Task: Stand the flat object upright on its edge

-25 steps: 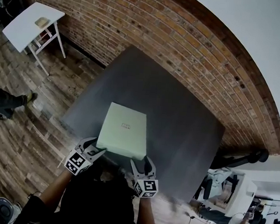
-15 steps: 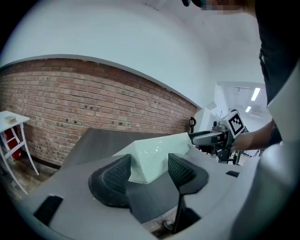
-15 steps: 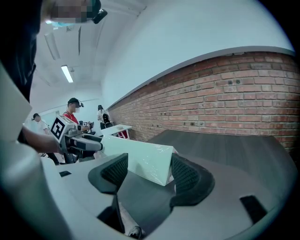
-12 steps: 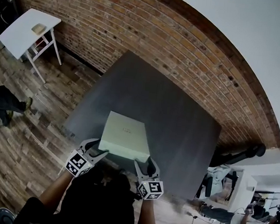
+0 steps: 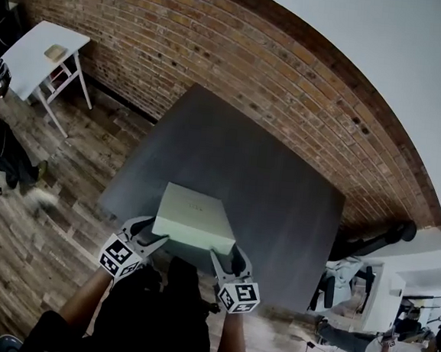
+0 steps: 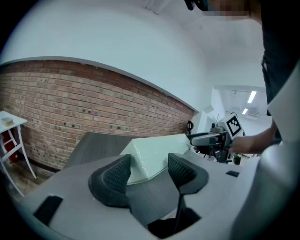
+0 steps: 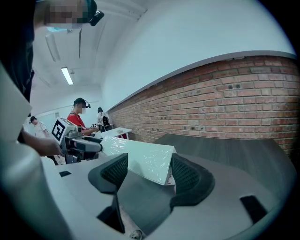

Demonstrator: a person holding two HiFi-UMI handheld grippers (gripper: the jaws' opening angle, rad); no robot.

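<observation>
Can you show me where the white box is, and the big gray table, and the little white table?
white box [image 5: 194, 211]: head view, on its top face.
gray table [image 5: 274, 176]: head view, on the bare top behind the box.
little white table [image 5: 33, 57]: head view, on its tabletop.

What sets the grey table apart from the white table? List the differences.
Colour: the grey table is dark, the white table pale. Load: the grey table bears the box, near edge raised; the white table bears only a small tan thing. Size: the grey table shows far broader than the white table. Both stand by the brick wall on the wood floor.
</observation>
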